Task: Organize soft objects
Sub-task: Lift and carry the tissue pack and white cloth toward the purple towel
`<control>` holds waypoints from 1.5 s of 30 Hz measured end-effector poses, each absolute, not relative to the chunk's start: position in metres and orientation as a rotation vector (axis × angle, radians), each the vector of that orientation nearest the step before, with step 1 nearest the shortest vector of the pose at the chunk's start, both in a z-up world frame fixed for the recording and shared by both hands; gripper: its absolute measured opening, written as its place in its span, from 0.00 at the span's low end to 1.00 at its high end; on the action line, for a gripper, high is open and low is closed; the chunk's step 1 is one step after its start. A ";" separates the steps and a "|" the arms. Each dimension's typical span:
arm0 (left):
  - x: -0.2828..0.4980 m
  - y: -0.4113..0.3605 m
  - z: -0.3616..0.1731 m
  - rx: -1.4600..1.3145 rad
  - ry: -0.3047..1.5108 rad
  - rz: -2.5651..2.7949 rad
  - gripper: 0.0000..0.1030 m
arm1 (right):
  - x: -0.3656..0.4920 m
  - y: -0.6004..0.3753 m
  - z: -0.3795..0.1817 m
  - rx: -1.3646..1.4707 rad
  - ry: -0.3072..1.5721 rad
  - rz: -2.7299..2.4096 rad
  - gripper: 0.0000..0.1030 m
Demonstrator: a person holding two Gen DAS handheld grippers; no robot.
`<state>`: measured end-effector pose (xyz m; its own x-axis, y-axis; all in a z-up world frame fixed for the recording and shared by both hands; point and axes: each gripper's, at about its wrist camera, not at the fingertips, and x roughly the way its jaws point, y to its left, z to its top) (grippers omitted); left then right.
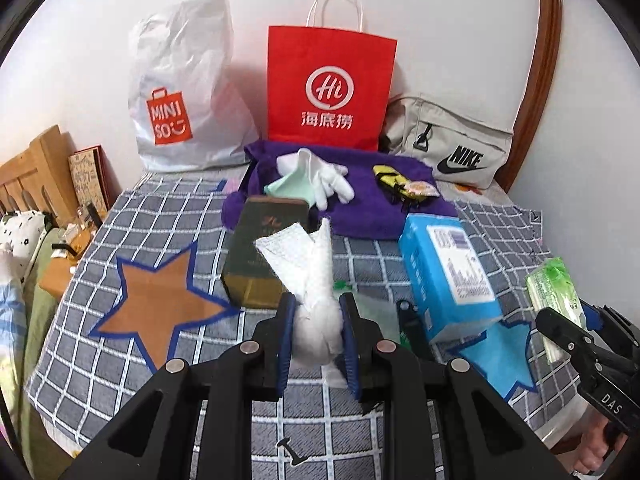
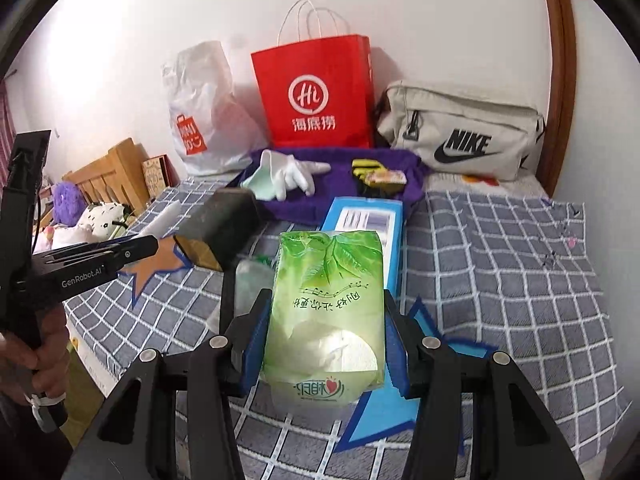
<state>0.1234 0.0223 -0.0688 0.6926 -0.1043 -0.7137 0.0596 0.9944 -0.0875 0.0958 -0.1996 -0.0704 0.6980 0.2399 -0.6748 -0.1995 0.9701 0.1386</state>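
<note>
The left hand-held gripper (image 1: 318, 332) is clamped narrow on a bunched white tissue (image 1: 308, 276), held up above the checked bedspread (image 1: 120, 360) just in front of the dark green box (image 1: 260, 256). To the right of that box, past the blue box (image 1: 444, 276), the right hand-held gripper (image 2: 324, 344) pinches a green tissue pack (image 2: 326, 304) between its pads. Behind the dark green box, white gloves (image 1: 324, 176) lie on a purple towel (image 1: 360, 208).
</note>
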 end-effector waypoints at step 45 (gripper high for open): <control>0.289 0.026 -0.045 -0.047 0.807 -0.073 0.21 | 0.283 -0.203 -0.045 0.004 0.718 0.235 0.49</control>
